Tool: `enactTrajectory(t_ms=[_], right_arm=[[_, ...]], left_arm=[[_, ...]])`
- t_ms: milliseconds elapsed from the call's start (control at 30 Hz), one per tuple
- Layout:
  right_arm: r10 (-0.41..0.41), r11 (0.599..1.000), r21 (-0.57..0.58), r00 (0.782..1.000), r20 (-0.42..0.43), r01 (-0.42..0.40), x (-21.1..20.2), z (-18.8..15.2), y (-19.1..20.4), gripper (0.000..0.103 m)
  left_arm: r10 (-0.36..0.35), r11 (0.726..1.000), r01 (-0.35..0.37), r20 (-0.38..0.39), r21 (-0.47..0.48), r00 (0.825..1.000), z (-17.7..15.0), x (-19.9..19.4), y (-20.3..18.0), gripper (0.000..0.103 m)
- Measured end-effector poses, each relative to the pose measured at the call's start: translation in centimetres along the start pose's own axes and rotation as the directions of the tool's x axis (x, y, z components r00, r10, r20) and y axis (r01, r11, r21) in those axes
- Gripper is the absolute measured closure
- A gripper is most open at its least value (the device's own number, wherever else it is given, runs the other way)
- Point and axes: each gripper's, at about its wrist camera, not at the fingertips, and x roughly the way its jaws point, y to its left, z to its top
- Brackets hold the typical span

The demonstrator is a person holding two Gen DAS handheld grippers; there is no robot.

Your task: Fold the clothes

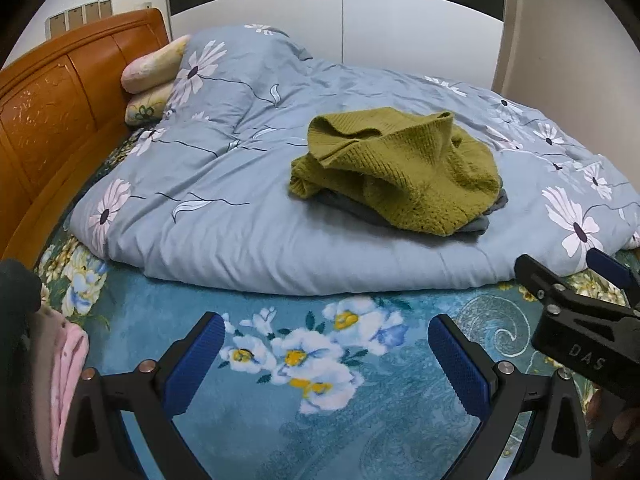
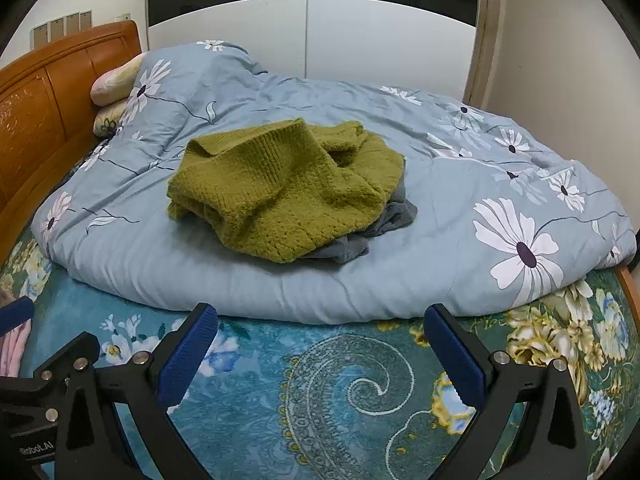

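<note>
An olive-green knitted sweater (image 1: 404, 164) (image 2: 288, 192) lies crumpled on the blue-grey flowered duvet (image 1: 256, 220) (image 2: 420, 264), on top of a grey garment (image 1: 476, 224) (image 2: 384, 224) that pokes out beneath it. My left gripper (image 1: 326, 334) hangs open over the teal floral bedspread, well short of the sweater, nothing between its blue pads. My right gripper (image 2: 320, 324) is open too, empty, at the duvet's near edge. In the left wrist view the right gripper (image 1: 564, 268) shows at the right edge; in the right wrist view part of the left gripper (image 2: 60, 356) shows at lower left.
A teal floral bedspread (image 1: 360, 420) (image 2: 340, 400) covers the near part of the bed. An orange wooden headboard (image 1: 52, 112) (image 2: 36, 108) and two pillows (image 1: 154, 66) are at the left. A white wardrobe (image 1: 340, 28) stands behind. Pink cloth (image 1: 68, 372) lies at the lower left.
</note>
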Motion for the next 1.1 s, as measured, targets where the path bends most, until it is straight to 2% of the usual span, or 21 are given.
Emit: enactTrajectory(t_ms=[67,133,233,300,400,733,1100], right_arm=[[-0.003,1.0,-0.002,1.0,-0.005,0.003,0.2,0.1,-0.1,0.0],[-0.015,1.0,-0.023,1.0,0.02,0.016,-0.2,-0.2,0.4,0.0],[-0.023,0.998,-0.052,0.999,0.045,0.025,-0.7,-0.4,1.2,0.0],[-0.017,0.997,-0.069,1.0,0.022,0.018,0.2,0.4,1.5,0.0],[-0.018,0.996,-0.085,0.999,0.036,0.022,0.4,0.7,1.7,0.0],[-0.029,0.995,-0.096,0.999,0.03,0.031,2.2,1.5,1.4,0.0],[-0.024,0.993,-0.112,0.999,0.021,0.026,3.1,1.5,2.2,0.0]], left_arm=[[0.002,1.0,-0.002,0.003,0.001,1.0,0.0,0.1,0.0,0.0],[0.005,1.0,-0.006,0.041,0.02,0.999,0.1,-0.5,0.1,0.0],[0.014,1.0,-0.015,0.046,0.026,0.999,0.1,-0.5,-0.2,0.0],[0.014,1.0,-0.015,0.037,0.023,0.999,0.1,-0.3,-0.3,0.0],[0.004,1.0,-0.004,0.023,0.02,1.0,0.0,0.2,-0.3,0.0],[0.04,0.999,-0.04,0.018,-0.013,0.999,0.3,2.2,-0.8,0.0],[0.071,0.997,-0.072,-0.024,-0.04,0.997,0.4,3.4,-0.2,0.0]])
